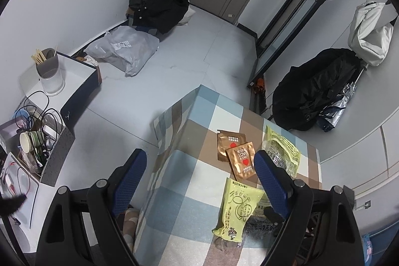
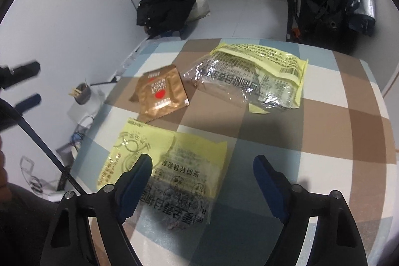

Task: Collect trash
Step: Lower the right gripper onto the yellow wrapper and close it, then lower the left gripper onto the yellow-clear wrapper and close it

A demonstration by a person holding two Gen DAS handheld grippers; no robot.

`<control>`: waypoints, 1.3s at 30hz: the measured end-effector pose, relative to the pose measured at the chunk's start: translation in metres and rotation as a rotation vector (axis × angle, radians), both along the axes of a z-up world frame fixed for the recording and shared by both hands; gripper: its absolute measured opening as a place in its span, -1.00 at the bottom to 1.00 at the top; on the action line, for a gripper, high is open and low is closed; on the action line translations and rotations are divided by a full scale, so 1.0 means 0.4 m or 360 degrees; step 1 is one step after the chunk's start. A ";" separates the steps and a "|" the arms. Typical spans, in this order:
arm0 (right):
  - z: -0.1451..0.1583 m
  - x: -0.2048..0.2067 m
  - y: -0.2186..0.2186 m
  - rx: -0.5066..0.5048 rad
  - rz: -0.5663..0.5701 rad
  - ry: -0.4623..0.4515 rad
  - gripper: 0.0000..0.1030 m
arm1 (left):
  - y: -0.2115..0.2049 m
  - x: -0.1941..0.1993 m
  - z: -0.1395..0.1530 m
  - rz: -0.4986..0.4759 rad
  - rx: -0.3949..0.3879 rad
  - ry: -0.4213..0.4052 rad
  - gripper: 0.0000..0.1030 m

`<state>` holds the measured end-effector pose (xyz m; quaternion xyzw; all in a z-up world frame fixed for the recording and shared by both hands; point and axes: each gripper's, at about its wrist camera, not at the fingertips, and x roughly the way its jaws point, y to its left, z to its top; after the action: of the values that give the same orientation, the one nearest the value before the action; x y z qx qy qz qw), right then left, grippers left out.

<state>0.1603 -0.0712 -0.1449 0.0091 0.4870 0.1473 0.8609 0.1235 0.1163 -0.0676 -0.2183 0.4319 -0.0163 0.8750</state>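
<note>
A table under a blue, brown and white checked cloth [image 1: 179,191] carries the trash. Two brown "LOVE" sachets [image 1: 234,153] overlap at its middle, a crumpled yellow and clear wrapper [image 1: 281,148] lies beyond them, and a flat yellow wrapper [image 1: 237,208] lies nearest. My left gripper [image 1: 199,181] hangs open over the table's left corner, holding nothing. My right gripper [image 2: 202,166] is open low over the flat yellow wrapper [image 2: 174,161], its left finger above the wrapper and its right finger over bare cloth [image 2: 324,116]. The brown sachet [image 2: 159,94] and crumpled wrapper [image 2: 261,74] lie farther off.
On the floor lie a black jacket [image 1: 159,4] and a grey parcel bag [image 1: 124,49]. A white box holding a cup of sticks [image 1: 49,71] and a box of cables and paper cups [image 1: 37,141] stand left of the table. A black coat [image 1: 316,96] hangs at right.
</note>
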 end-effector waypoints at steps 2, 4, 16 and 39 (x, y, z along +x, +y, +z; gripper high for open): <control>-0.006 -0.001 0.008 -0.0036 0.0006 -0.0026 0.39 | -0.001 -0.002 0.001 0.0001 0.0013 -0.0004 0.66; -0.007 -0.004 0.011 -0.0029 0.0012 -0.0038 0.31 | -0.002 -0.001 0.000 -0.0001 0.0014 -0.0001 0.66; -0.006 -0.032 0.037 -0.0204 0.0142 -0.0096 -0.78 | -0.007 0.001 -0.010 -0.0022 0.0061 0.0007 0.66; 0.114 -0.088 -0.136 0.0006 0.0076 -0.0131 -0.96 | -0.106 0.046 -0.010 -0.0251 0.0062 0.0029 0.66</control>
<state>0.1252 -0.1256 -0.0994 -0.0068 0.4509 0.1690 0.8764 0.1420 0.0739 -0.0716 -0.1668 0.4558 -0.0747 0.8711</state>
